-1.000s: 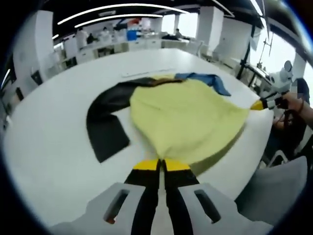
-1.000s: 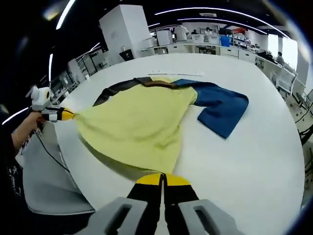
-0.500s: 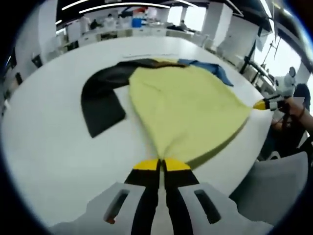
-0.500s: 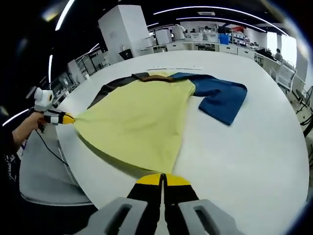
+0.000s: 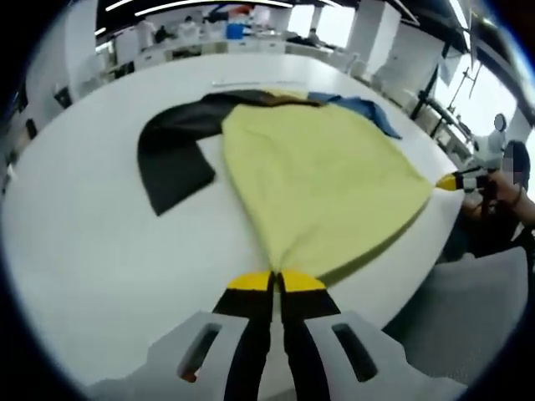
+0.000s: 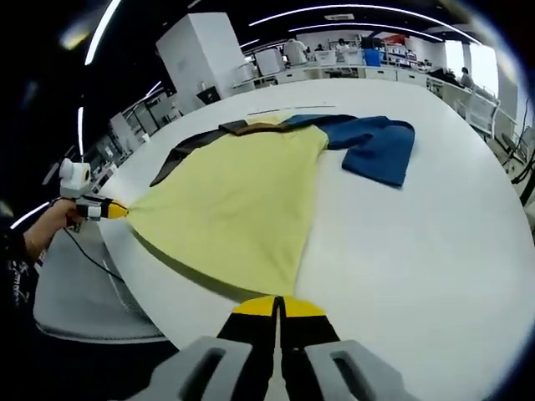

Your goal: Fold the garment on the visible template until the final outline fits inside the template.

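A garment with a pale yellow body [image 5: 322, 180], one black sleeve [image 5: 171, 159] and one blue sleeve [image 5: 368, 113] lies on a white table [image 5: 92, 251]. My left gripper [image 5: 276, 280] is shut on one bottom corner of the yellow hem. In the right gripper view my right gripper [image 6: 278, 305] is shut on the other hem corner, with the yellow body [image 6: 234, 205] and blue sleeve [image 6: 376, 146] beyond it. The hem is stretched taut and lifted between the two grippers. The right gripper [image 5: 458, 179] shows at the right of the left gripper view, the left gripper [image 6: 104, 209] at the left of the right gripper view.
A thin line [image 6: 292, 109] marks the table beyond the collar. A grey chair [image 5: 468, 309] stands at the table's near edge, also the grey chair [image 6: 79, 284] in the right gripper view. Desks and people fill the far background [image 5: 209, 33].
Both grippers have pulled the hem toward the table's near edge, and the garment slid with them and stretched flatter. The sleeves lie farther up in both views.
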Action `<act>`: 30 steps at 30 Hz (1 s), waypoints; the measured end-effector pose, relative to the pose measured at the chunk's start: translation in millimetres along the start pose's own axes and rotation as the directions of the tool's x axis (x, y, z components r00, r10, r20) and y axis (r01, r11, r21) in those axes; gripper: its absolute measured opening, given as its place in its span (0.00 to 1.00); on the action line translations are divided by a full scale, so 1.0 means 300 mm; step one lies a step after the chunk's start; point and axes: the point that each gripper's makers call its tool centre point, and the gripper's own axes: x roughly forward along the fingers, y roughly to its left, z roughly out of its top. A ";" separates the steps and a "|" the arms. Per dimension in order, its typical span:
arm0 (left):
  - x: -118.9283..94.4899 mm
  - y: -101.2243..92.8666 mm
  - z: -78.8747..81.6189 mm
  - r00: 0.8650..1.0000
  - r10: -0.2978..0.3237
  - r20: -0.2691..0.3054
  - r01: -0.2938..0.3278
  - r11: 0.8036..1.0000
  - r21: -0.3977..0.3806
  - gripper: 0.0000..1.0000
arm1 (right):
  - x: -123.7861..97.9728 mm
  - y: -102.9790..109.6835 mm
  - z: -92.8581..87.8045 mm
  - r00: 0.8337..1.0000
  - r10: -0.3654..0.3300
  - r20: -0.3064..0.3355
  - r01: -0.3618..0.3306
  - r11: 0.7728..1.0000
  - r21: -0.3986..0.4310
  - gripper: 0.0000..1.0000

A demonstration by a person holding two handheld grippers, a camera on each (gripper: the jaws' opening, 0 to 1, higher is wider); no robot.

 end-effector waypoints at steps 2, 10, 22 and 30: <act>-0.002 -0.005 -0.016 1.000 0.000 -0.011 0.000 1.000 0.005 0.00 | -0.005 0.003 -0.013 1.000 0.001 -0.002 -0.001 1.000 0.003 0.00; -0.005 -0.024 -0.070 0.999 -0.006 -0.042 0.005 1.000 -0.014 0.00 | -0.018 0.006 -0.053 1.000 0.005 -0.011 -0.004 1.000 0.027 0.00; -0.002 -0.028 -0.099 0.998 0.004 -0.059 -0.004 1.000 -0.016 0.00 | -0.022 0.011 -0.073 1.000 0.003 -0.023 -0.002 1.000 0.031 0.00; -0.001 -0.005 -0.073 0.999 0.047 0.003 -0.047 0.998 0.035 0.02 | -0.017 0.020 -0.070 1.000 0.009 -0.022 -0.007 0.998 0.063 0.01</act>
